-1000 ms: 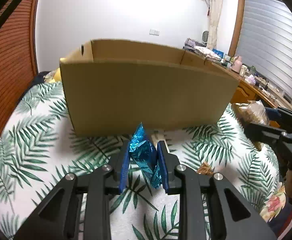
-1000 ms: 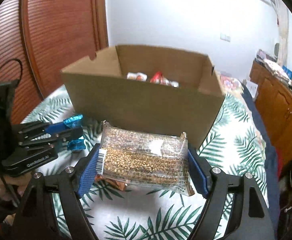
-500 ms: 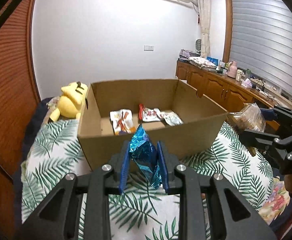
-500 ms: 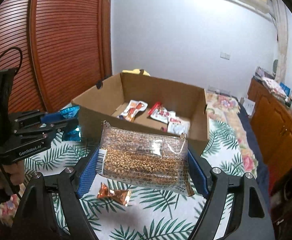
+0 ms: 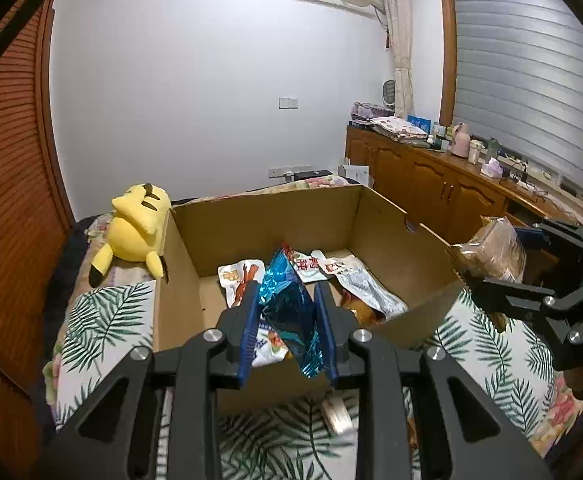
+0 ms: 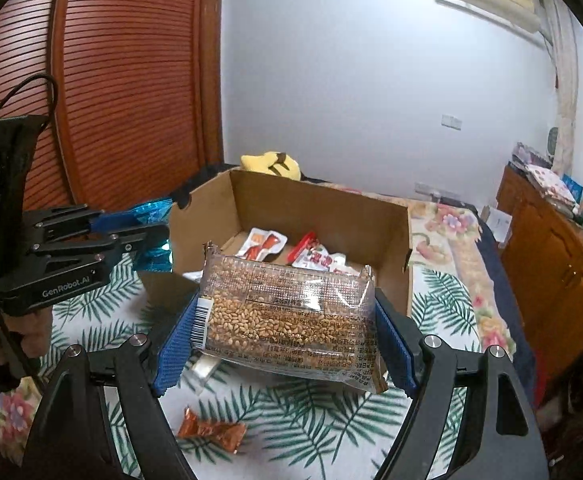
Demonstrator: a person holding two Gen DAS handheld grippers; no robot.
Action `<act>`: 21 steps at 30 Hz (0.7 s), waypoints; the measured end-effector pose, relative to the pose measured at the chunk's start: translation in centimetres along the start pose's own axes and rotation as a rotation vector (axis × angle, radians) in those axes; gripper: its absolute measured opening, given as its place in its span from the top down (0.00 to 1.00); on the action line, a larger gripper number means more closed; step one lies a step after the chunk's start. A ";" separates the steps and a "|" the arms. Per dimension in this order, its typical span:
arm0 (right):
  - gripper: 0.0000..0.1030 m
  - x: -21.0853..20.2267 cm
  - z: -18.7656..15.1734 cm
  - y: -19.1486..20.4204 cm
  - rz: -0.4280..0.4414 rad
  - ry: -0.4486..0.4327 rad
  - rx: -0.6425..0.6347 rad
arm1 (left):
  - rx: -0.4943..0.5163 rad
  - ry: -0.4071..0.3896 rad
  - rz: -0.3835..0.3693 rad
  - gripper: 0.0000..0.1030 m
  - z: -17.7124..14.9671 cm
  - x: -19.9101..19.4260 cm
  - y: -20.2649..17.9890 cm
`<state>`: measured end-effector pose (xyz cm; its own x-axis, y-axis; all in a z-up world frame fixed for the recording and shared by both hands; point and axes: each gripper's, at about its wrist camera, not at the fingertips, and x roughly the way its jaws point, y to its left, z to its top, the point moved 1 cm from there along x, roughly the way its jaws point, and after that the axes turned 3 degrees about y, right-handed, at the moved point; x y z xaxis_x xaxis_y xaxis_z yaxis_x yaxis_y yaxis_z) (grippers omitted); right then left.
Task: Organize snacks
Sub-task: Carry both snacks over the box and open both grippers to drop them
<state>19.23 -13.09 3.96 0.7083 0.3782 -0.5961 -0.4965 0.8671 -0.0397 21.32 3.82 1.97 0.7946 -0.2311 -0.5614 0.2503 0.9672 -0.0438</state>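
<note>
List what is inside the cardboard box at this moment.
Inside the cardboard box lie several snack packets: a white and orange one, red and white ones and a grey-white one. The held grain packet and blue foil packet cover its near floor.

The left gripper points downward toward the cardboard box, its narrow-set jaws clamped on a blue foil packet above the box's near wall. The right gripper sits to the box's right-hand near side, angled down, its jaws wide and pressed against both ends of a clear grain bar packet. A hand grips the left gripper's handle.
</note>
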 end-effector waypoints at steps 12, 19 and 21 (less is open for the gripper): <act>0.20 4.6 0.9 -1.8 0.005 0.010 0.019 | -0.029 0.041 -0.037 0.75 1.0 4.8 2.3; 0.20 7.6 1.3 -1.4 0.029 0.032 0.010 | -0.024 0.044 -0.041 0.48 0.5 5.6 2.6; 0.20 8.2 1.1 -1.5 0.032 0.040 0.013 | -0.026 0.043 -0.039 0.47 0.5 5.6 2.7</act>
<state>26.34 -10.91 0.03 0.6713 0.3927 -0.6287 -0.5117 0.8591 -0.0099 26.72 5.06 -0.94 0.7600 -0.2648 -0.5935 0.2660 0.9600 -0.0877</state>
